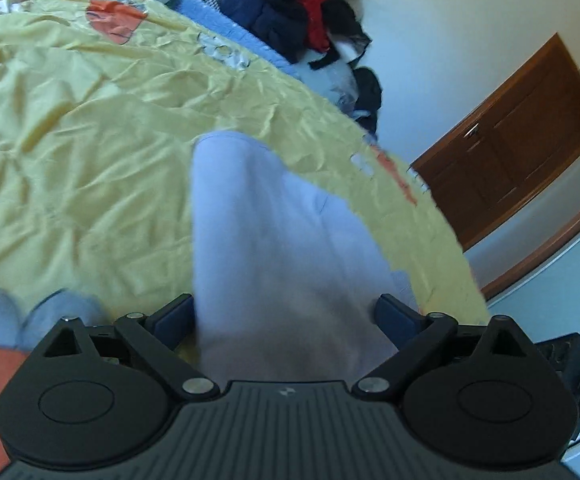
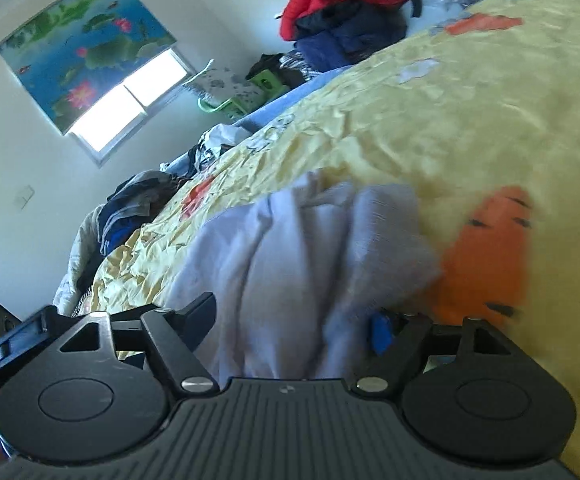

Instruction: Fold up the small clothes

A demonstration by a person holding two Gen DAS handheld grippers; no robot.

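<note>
Pale garment (image 1: 266,240) lies on the yellow bedspread (image 1: 90,140), running from 6 toward 12 o'clock in my left view. Left gripper (image 1: 286,316) jaws stand wide with cloth lying between, pads not pressing. Right gripper (image 2: 290,320) jaws also spread, over bunched cloth (image 2: 290,248). Risk as I see it: closing on that bunch grabs several layers and the fold goes crooked. Both views are blurred; garment edges, type, and the near hem under the gripper bodies I can't make out
</note>
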